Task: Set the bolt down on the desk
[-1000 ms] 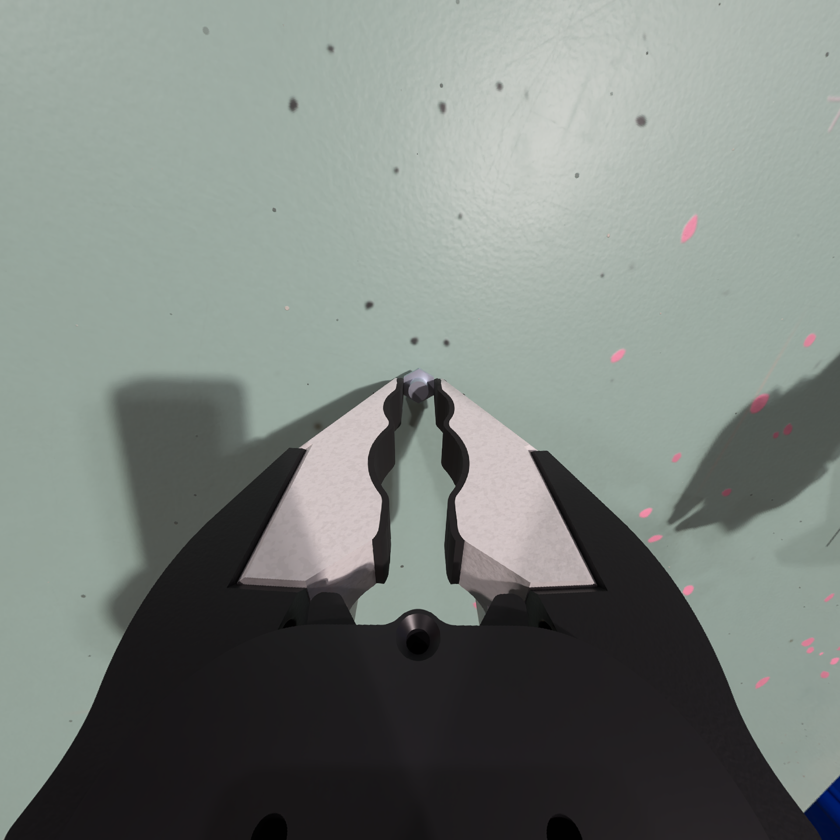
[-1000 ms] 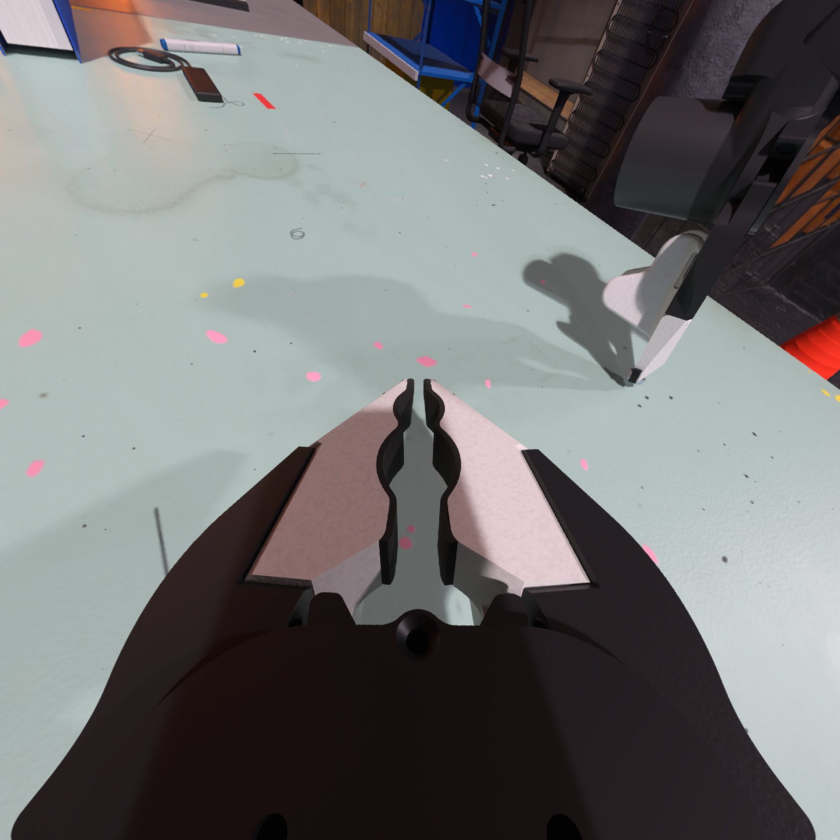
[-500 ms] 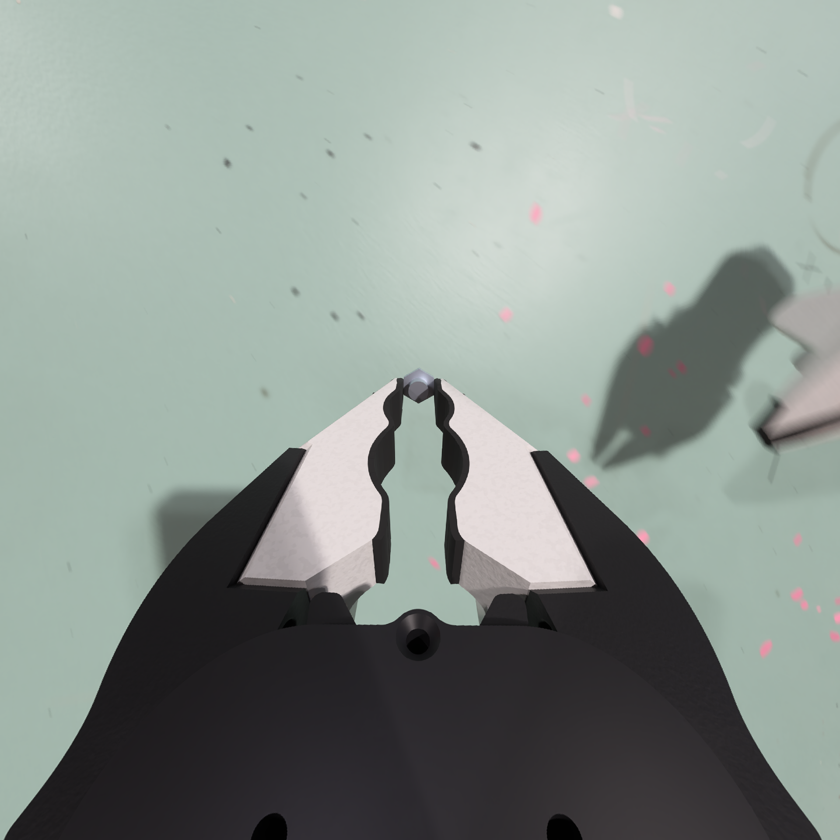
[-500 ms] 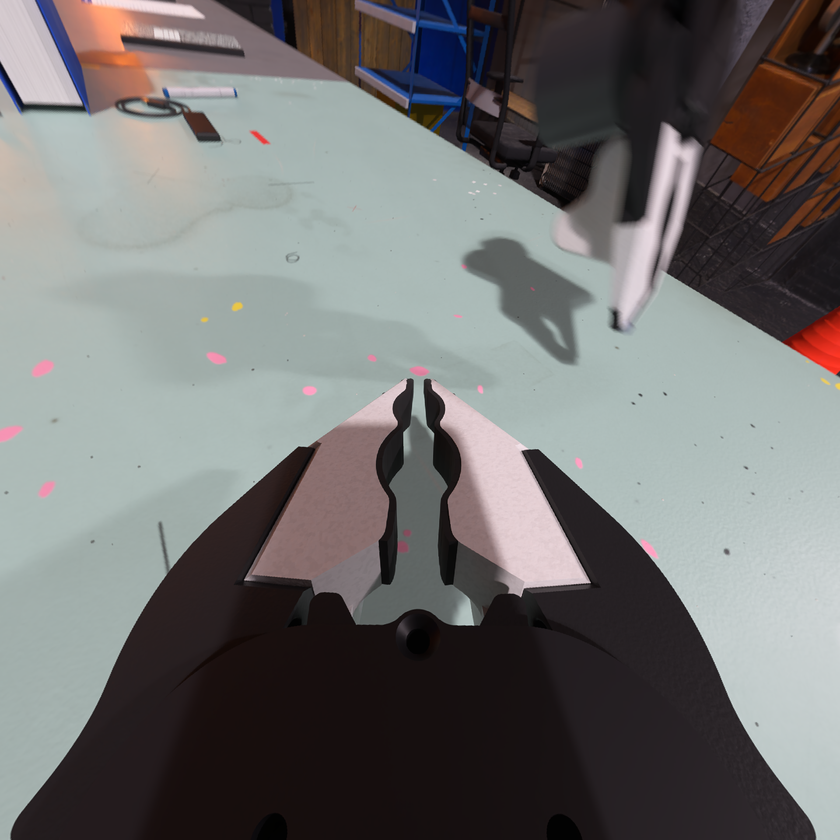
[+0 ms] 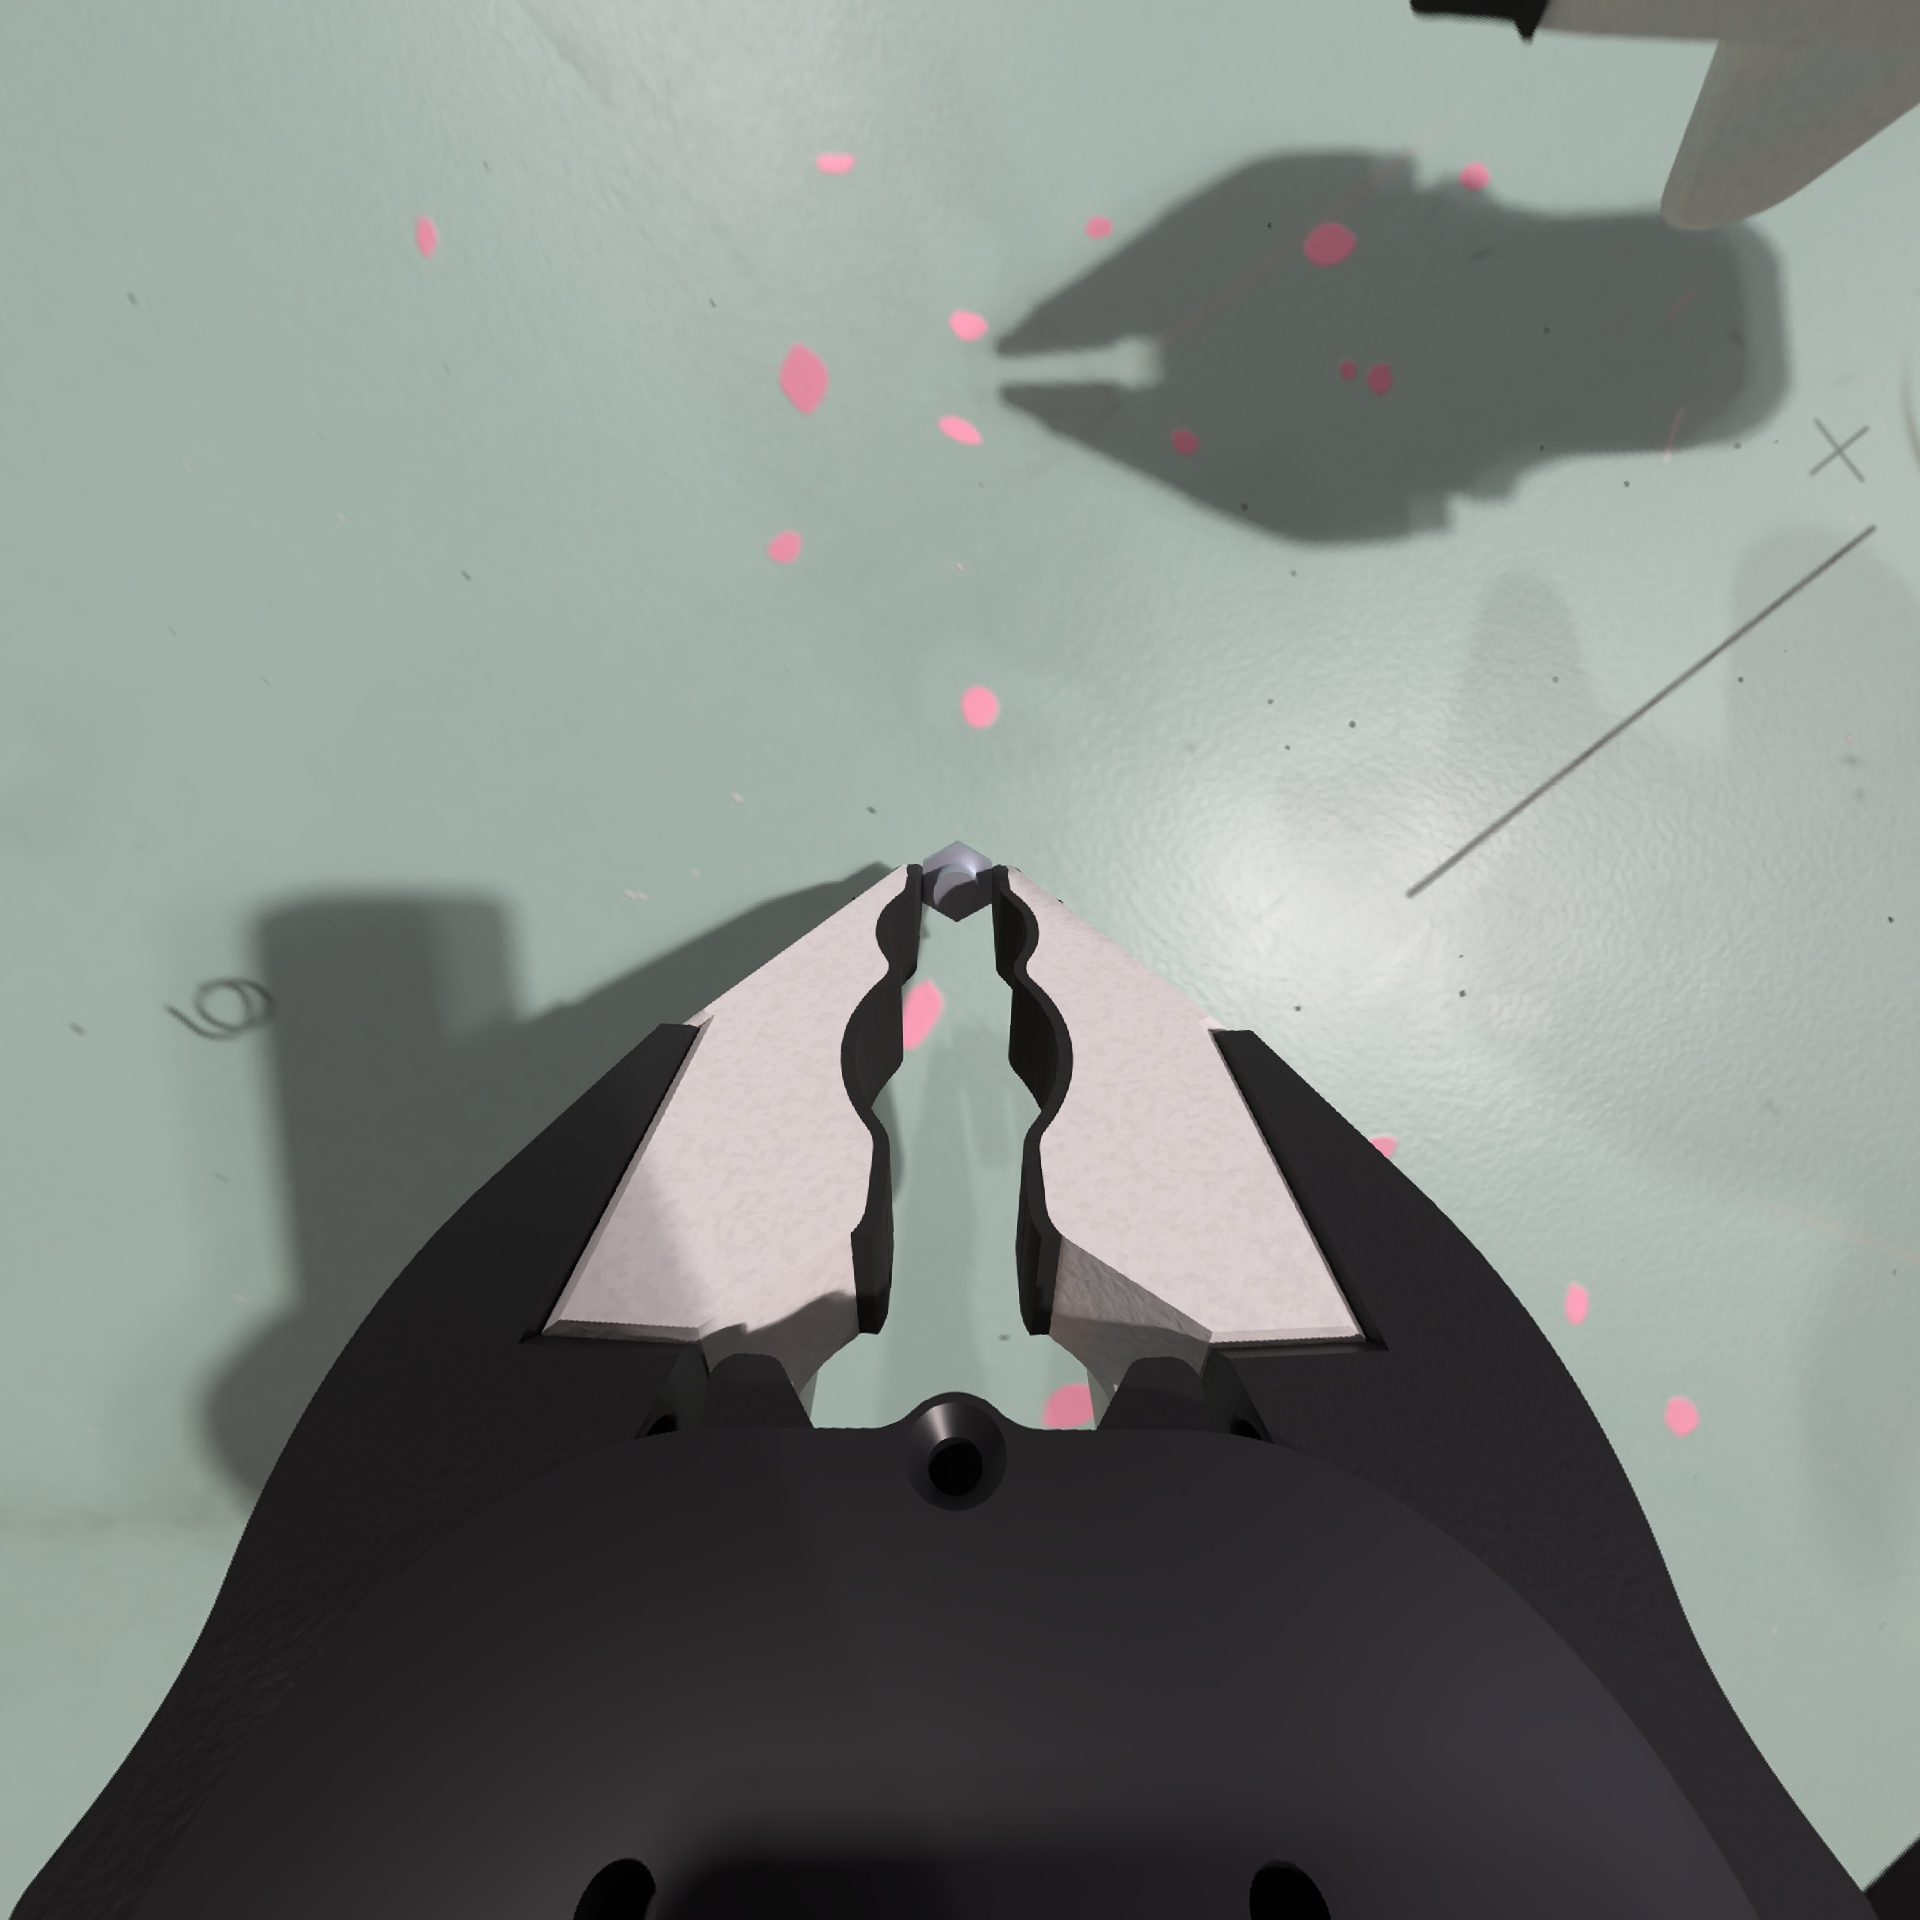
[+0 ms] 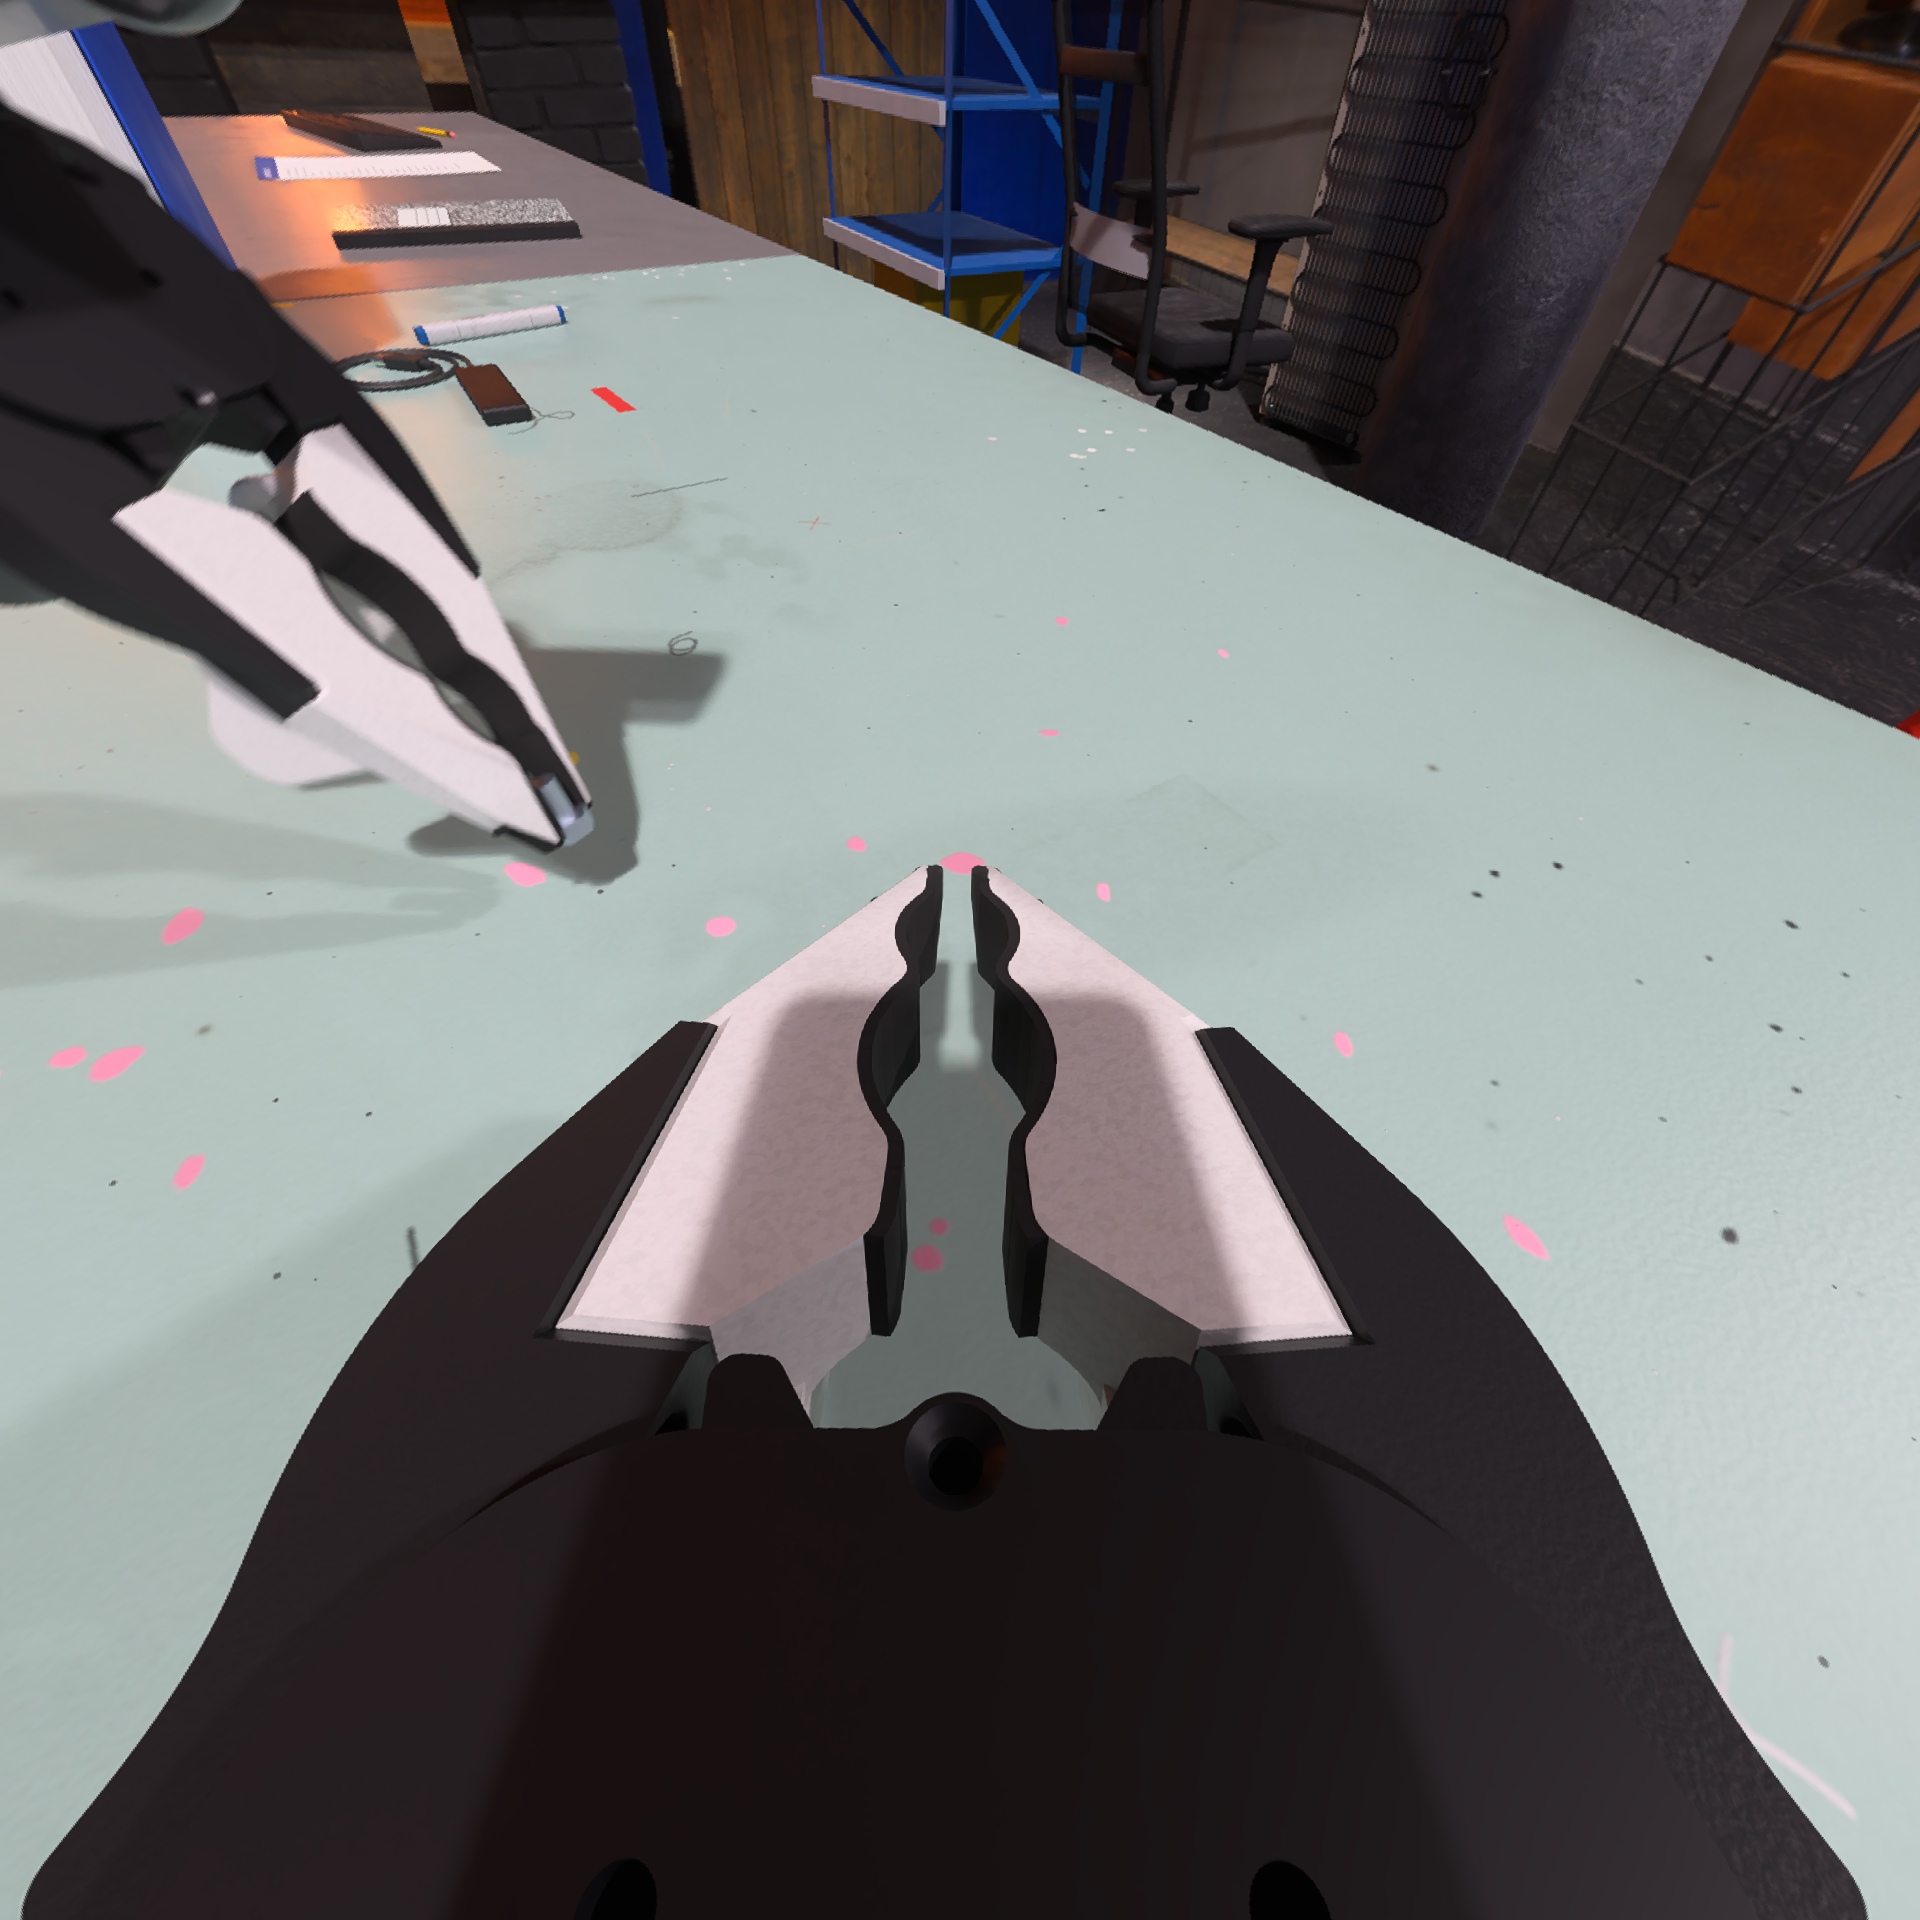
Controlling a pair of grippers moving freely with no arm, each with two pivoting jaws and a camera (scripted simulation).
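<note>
A small grey metal bolt (image 5: 957, 881) is pinched between the tips of my left gripper (image 5: 958, 891), which points down at the pale green desk (image 5: 416, 623). In the right wrist view the left gripper (image 6: 556, 805) is at the left, its tips with the bolt (image 6: 561, 808) at or just above the desk surface. My right gripper (image 6: 954, 883) is shut and empty, low over the desk to the right of the left one. A part of the right gripper (image 5: 1766, 114) shows in the top right corner of the left wrist view.
The desk carries pink and dark paint specks. At its far end lie a white and blue marker (image 6: 488, 322), a black cable with a small box (image 6: 488, 390) and a red tape mark (image 6: 613, 398). The desk's right edge (image 6: 1455, 540) borders an office chair (image 6: 1205, 301) and blue shelving (image 6: 935, 135).
My left gripper has carried the bolt across the desk, from the right of my right gripper to its left, and has come down close to the surface. The right gripper stays shut.
</note>
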